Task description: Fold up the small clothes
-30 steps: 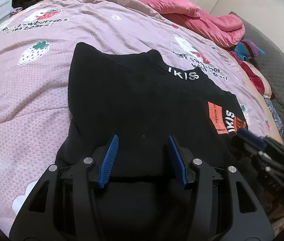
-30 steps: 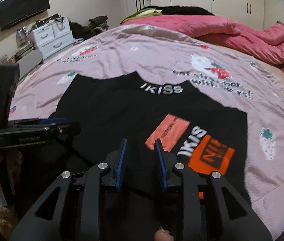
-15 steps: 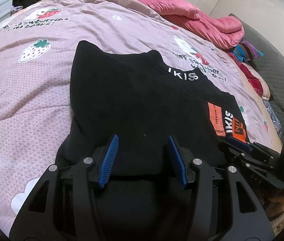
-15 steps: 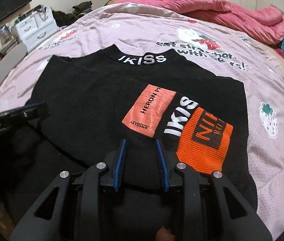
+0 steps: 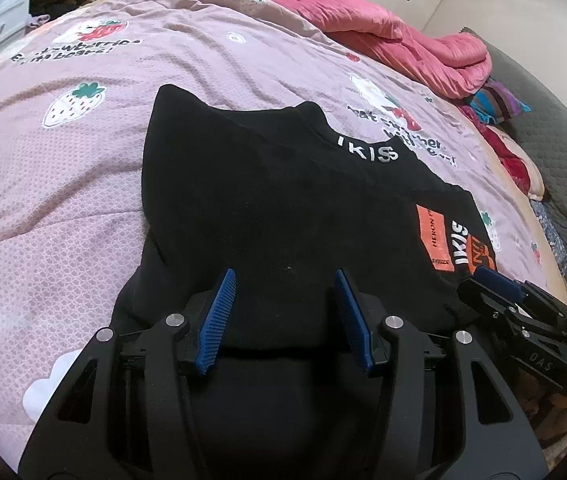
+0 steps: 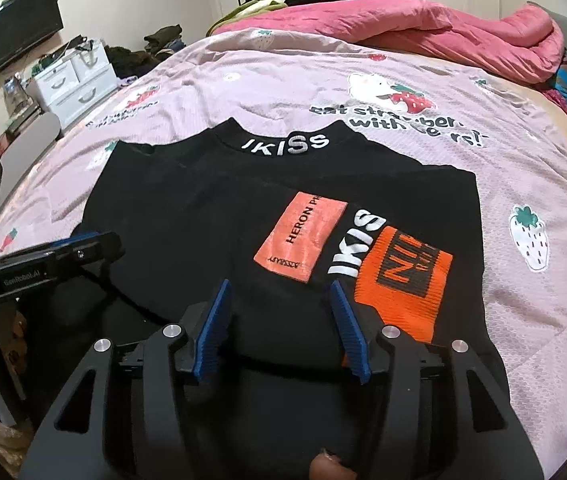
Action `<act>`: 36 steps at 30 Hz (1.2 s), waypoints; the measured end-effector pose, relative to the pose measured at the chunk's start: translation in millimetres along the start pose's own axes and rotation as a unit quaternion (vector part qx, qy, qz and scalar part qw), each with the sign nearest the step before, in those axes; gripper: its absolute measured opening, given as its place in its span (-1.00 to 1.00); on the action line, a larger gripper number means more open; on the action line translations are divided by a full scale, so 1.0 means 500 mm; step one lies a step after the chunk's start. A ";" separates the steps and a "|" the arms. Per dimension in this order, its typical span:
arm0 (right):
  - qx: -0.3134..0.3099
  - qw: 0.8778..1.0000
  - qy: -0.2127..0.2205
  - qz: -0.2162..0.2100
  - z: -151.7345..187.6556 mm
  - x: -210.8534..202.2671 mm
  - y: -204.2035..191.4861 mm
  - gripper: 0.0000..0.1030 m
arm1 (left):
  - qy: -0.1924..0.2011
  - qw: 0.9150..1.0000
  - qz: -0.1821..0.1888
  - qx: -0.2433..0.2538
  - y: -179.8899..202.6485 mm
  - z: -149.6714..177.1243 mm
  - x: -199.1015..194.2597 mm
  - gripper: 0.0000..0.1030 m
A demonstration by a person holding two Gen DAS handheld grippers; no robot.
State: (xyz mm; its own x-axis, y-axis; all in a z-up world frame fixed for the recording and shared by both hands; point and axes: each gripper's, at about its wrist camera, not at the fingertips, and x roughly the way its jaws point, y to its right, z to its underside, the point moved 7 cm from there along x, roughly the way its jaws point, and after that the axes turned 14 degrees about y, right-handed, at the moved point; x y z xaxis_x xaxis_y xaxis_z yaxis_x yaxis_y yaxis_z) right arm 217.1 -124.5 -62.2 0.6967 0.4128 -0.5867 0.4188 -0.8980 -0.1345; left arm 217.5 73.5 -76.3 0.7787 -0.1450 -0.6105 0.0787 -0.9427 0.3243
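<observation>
Right wrist view shows what the left one hides: a wall-mounted screen (image 6: 11,40), white drawers (image 6: 73,82), and the black sweater's (image 6: 211,216) orange patches (image 6: 301,238) nearly face on. Left wrist view catches those patches only edge-on near the sweater's far side, beside the right gripper (image 5: 497,280).

The sweater lies flat on the pink strawberry-print bedspread (image 6: 267,80), collar away from the cameras, a pink quilt (image 6: 403,16) bunched beyond it.

The right gripper's (image 6: 279,320) jaws have just been opening and now stand apart over the hem, pressing on nothing; earlier they were narrow. The left gripper (image 5: 285,308) is unchanged, jaws apart above the cloth.

The sweater's near hem disappears under both grippers, and a fingertip (image 6: 325,470) is cut off at the bottom edge.
</observation>
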 end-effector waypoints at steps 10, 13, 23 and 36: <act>0.012 0.999 0.031 0.001 -0.025 -0.030 0.015 0.45 | 0.005 1.000 -0.002 0.001 0.011 -0.008 -0.016 -0.05; 0.018 0.999 0.041 0.003 -0.031 -0.038 0.021 0.57 | 0.007 1.000 -0.002 0.000 0.015 -0.010 -0.022 0.01; 0.037 0.997 0.071 0.010 -0.059 -0.071 0.046 0.77 | 0.026 1.000 -0.004 0.008 0.040 -0.025 -0.050 0.42; 0.041 0.993 0.107 0.007 -0.082 -0.112 0.052 0.86 | 0.058 0.997 -0.031 0.026 0.048 -0.049 -0.097 0.82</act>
State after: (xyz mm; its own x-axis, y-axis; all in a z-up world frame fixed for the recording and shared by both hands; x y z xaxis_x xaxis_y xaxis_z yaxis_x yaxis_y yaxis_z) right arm 213.0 -164.8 -0.1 0.8138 0.4146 -0.4073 0.3654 -0.9099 -0.1961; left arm 196.9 65.2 -21.0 0.8407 -0.0524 -0.5389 0.0994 -0.9634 0.2488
